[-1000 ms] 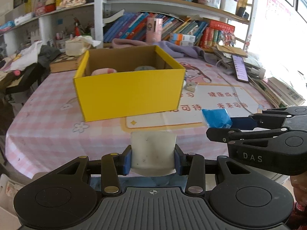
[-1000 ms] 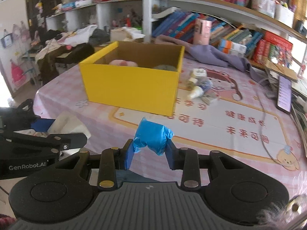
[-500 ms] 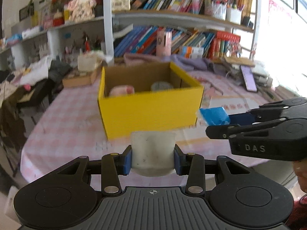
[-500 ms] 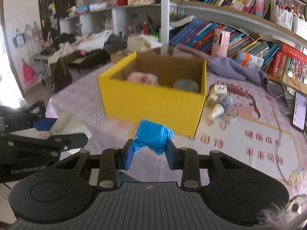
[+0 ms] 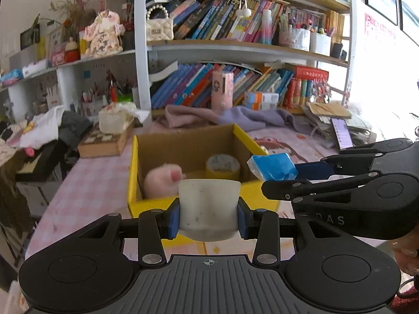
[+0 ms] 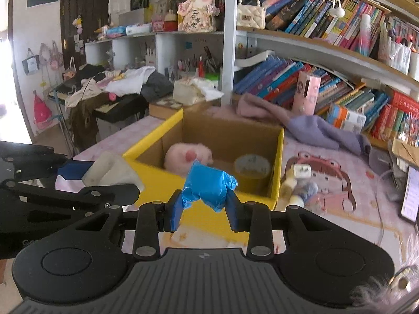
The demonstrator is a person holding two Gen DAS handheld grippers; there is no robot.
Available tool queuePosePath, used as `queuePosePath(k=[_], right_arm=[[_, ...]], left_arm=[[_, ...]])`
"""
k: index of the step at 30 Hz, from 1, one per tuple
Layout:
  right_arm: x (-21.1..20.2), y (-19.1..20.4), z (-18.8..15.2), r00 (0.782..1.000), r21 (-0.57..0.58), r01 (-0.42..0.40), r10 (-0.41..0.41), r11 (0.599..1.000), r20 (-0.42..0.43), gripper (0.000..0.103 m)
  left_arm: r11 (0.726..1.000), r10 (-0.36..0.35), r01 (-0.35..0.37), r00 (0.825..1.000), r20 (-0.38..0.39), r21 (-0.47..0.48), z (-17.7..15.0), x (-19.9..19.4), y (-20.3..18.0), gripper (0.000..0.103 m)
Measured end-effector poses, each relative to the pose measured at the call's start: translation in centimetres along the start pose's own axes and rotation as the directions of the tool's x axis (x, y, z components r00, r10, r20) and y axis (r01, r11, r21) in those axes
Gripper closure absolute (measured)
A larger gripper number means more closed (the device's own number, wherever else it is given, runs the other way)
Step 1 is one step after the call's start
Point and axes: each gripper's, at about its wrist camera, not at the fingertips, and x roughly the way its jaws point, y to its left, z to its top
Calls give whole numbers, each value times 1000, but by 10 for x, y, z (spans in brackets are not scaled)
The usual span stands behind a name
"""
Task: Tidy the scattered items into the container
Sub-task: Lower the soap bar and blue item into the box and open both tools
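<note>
A yellow cardboard box (image 5: 132, 157) (image 6: 154, 138) stands open on the pink checked table, holding a pink plush ball (image 5: 162, 180) (image 6: 180, 155) and a tape roll (image 5: 222, 166) (image 6: 251, 168). My left gripper (image 5: 208, 216) is shut on a whitish translucent piece (image 5: 208, 206) (image 6: 107, 167), just before the box's near wall. My right gripper (image 6: 204, 209) is shut on a crumpled blue packet (image 6: 209, 184) (image 5: 272, 168), held above the box's near right edge. Both grippers are side by side.
Small bottles and a charger (image 6: 298, 183) lie to the right of the box on a cartoon mat. A purple cloth (image 6: 314, 128), a phone (image 6: 411, 191), a tissue box (image 5: 115, 120) and bookshelves stand behind. A person's hand (image 5: 406, 253) shows at the right edge.
Both grippers rose and moved toward the box with their items. The view now looks down into the box, whose near wall sits just behind the held things.
</note>
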Motion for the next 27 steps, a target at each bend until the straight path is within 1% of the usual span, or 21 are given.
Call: queuePosePath(k=[3,7,12,15,17,22,27], right_arm=[[16,-11,13,1000,5,-1,1,1000,9,71],[39,-27,28,1000,-12,1,-1,1000,8,71],[75,-47,38,999,-33,-14,12,999,-44,71],[99,-55,42,996,-68,-36,30,997,-86,71],[115,-60,44,992,-90,-57,47,994,-116,71],[156,-67,46,975,-135,-102,72,986,-212,71],[183,-66,41,954,-206,-141,77,968,-289,71]], left_arm=[[1000,8,-8,1000,8,8,13,16,4,63],[1000,23,-23,1000,-6,-3,28,44,11,63],[1000,28,-28,999,-41,11,41,78,13,63],[999,34,-31,996,-84,32,46,101,15,63],[999,34,-30,992,-120,42,49,118,17,63],[996,41,-24,977,-209,82,48,152,17,63],[994,40,-10,957,-288,105,41,176,20,63]])
